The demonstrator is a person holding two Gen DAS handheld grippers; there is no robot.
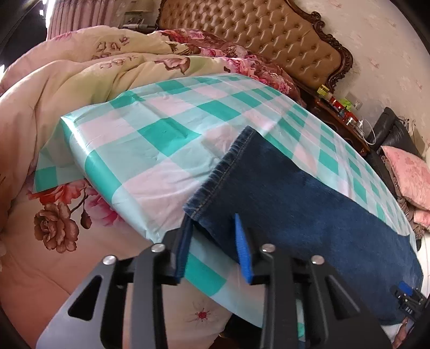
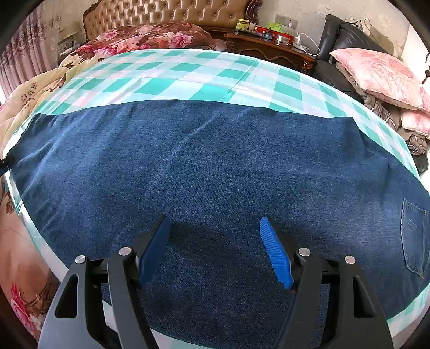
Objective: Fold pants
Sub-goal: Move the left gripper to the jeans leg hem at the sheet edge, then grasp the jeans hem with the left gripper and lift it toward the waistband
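Note:
Dark blue jeans (image 1: 295, 198) lie flat along the near side of a board covered in a teal-and-white checked cloth (image 1: 161, 134). My left gripper (image 1: 212, 221) sits at the near corner of the leg hem (image 1: 220, 166). Its jaws are narrowly apart, the corner lies between them, and the pads do not clearly press on it. In the right wrist view the jeans (image 2: 215, 161) fill the middle, with a back pocket (image 2: 414, 236) at the right. My right gripper (image 2: 215, 219) hovers wide open over the denim, holding nothing. It also shows low in the left view (image 1: 408, 295).
The checked cloth (image 2: 188, 80) rests on a bed with a floral quilt (image 1: 67, 80) bunched at the left. Behind stand a tufted headboard (image 2: 166, 13), a dark nightstand (image 2: 268, 45) with small bottles, and a black chair with a pink pillow (image 2: 376, 72).

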